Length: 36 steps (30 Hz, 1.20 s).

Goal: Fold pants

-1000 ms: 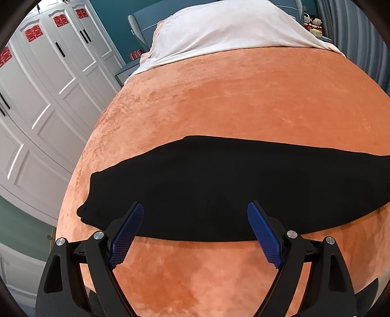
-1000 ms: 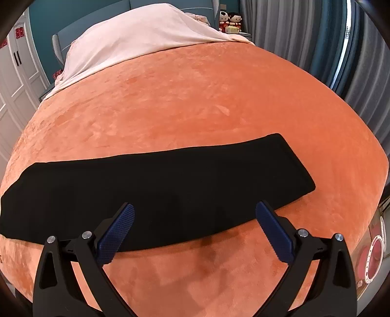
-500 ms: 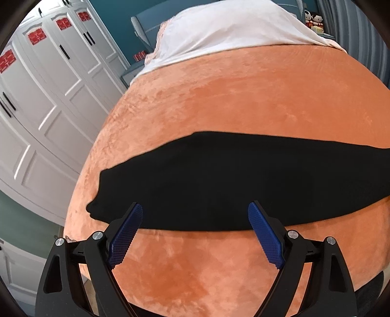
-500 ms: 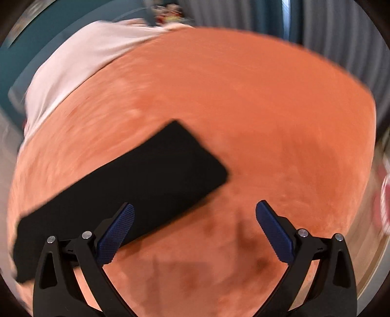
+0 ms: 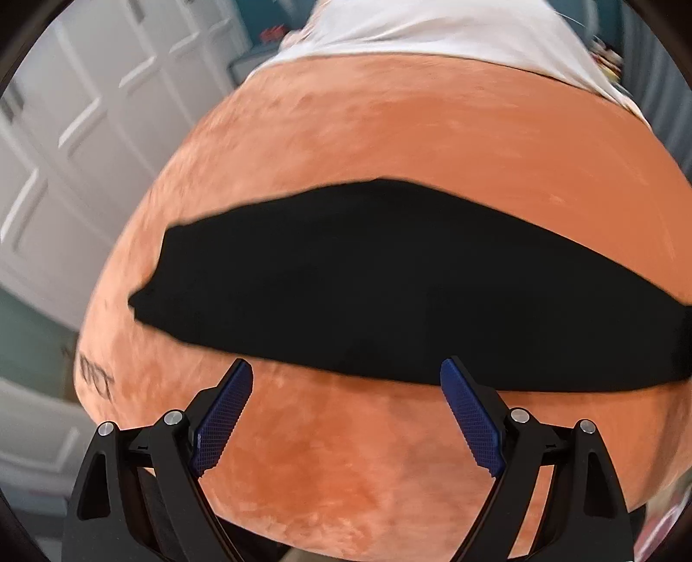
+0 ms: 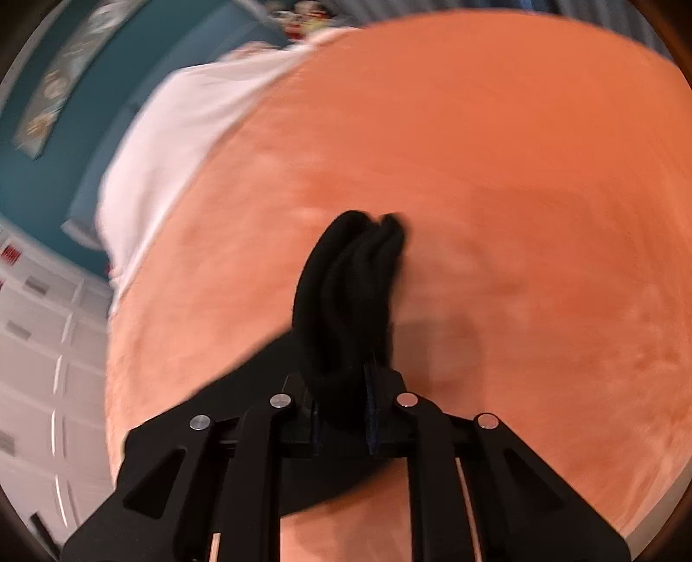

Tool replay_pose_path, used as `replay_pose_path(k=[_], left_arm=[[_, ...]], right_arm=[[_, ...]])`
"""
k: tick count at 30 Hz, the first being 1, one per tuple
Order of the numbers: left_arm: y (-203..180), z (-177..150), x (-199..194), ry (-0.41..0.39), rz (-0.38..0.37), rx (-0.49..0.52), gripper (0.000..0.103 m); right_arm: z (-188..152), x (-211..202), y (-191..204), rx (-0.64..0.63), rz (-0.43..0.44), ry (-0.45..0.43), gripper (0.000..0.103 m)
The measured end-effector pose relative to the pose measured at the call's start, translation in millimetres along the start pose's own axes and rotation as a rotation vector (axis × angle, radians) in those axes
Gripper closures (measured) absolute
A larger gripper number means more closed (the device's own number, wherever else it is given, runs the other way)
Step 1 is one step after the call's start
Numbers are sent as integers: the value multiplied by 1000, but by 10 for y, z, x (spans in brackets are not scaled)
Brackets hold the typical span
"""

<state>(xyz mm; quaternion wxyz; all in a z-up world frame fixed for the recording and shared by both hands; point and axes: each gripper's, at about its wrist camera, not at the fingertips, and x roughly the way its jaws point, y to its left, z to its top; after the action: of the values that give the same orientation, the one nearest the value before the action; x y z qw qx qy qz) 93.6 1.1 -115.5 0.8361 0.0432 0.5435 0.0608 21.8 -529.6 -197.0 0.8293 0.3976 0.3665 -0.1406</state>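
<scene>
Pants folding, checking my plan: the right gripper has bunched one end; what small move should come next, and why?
Probably lower the open left gripper onto the black pants' near edge; it hangs above the orange bedspread, while the right gripper is closing on fabric.

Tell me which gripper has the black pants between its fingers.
The right gripper: its jaws are closing on bunched black pants. The left gripper is open over orange bedding.

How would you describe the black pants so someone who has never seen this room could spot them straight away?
Find the big bed under the orange plush blanket, with a white cover at its far end. Across the near part of the blanket lies one long black strip: the pants. They are the only dark thing there, and the right gripper is closing on their bunched end.
</scene>
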Motion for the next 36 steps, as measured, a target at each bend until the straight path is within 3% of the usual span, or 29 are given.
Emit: replay_pose_path(k=[4, 7, 10, 14, 17, 19, 23, 25, 28, 30, 32, 33, 34, 36], left_arm=[[619, -68, 218, 67, -56, -148, 17], [1067, -149, 269, 63, -42, -206, 17], [1434, -227, 267, 33, 24, -200, 17], [1917, -301, 297, 9, 42, -212, 17], [2183, -312, 382, 18, 22, -229, 17], [2326, -306, 479, 26, 20, -244, 17], [2582, -170, 885, 81, -55, -335, 17], [2646, -111, 1092, 102, -125, -411, 17], [2699, -14, 1423, 146, -153, -519, 17], [2695, 31, 1586, 169, -168, -575, 17], [2669, 74, 1620, 144, -158, -593, 13], [2618, 127, 1624, 112, -166, -572, 17], [2561, 176, 1624, 96, -175, -540, 28], [2429, 280, 1581, 99, -208, -498, 79]], right_arm=[[-198, -4, 1071, -165, 117, 31, 90], [-554, 171, 1938, -303, 192, 107, 90], [-1111, 518, 2751, -458, 206, 203, 90], [-1843, 1056, 3424, -596, 182, 328, 89], [-2326, 1303, 3665, -666, 152, 400, 89], [-2683, 1442, 3806, -755, 84, 420, 89], [-2917, 1570, 3810, -815, 23, 418, 85], [-2913, 1488, 3833, -808, 37, 418, 65], [-2834, 1187, 3812, -797, 73, 390, 39], [-2773, 921, 3761, -784, 103, 345, 30], [-2712, 711, 3665, -768, 115, 316, 27], [-2653, 565, 3564, -748, 118, 297, 25], [-2577, 485, 3489, -734, 117, 290, 21], [-2450, 288, 3265, -672, 116, 264, 19]])
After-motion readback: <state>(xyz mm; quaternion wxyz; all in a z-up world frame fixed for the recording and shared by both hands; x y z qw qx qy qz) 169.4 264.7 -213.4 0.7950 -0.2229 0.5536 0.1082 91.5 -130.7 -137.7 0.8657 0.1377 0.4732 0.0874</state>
